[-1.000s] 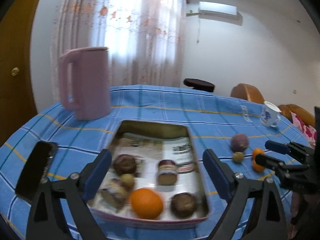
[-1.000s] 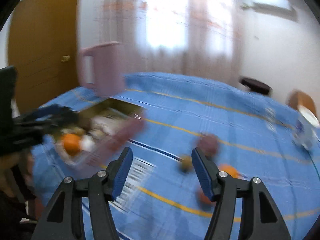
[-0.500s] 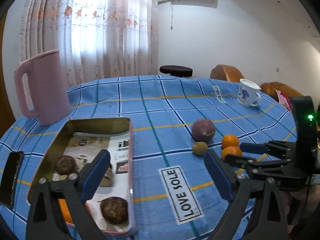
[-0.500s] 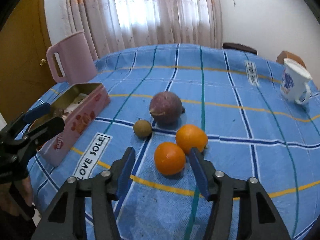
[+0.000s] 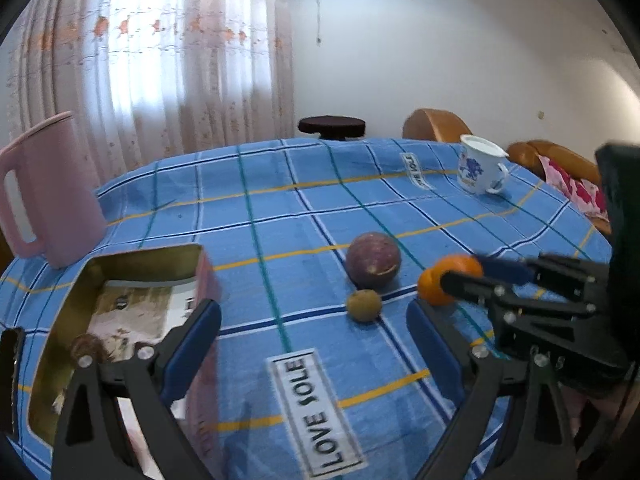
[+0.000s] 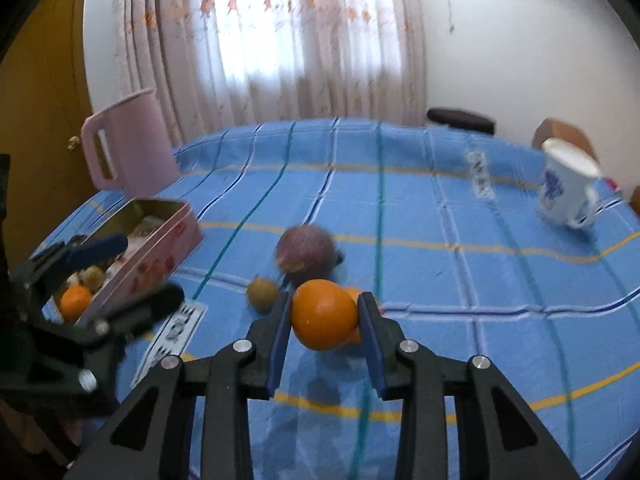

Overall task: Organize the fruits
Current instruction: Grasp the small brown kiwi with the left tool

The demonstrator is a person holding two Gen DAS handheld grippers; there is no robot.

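— Where does everything sit, reading from the left?

— Far left is the pink rectangular tin box (image 6: 160, 240), already holding a round orange fruit (image 6: 75, 301) among other pieces. My left gripper (image 5: 314, 334) hangs beside it with its blue pads spread wide and nothing between them. Next come the small olive-green fruit (image 6: 262, 294) and the larger purple round fruit (image 6: 306, 254) on the blue checked tablecloth (image 6: 440, 220). Then my right gripper (image 6: 325, 322), blue pads pressed on the bright orange round fruit (image 6: 324, 314), which looks just clear of the cloth (a second orange peeks out behind it).

— How do you carry it well?

— I'd judge the squeeze should stay steady, since a round skin can slip out. I'd raise it enough to pass over the two loose fruits, cross leftward above the tin's rim, and lower it into a free spot before loosening. My left gripper should keep out of that path.
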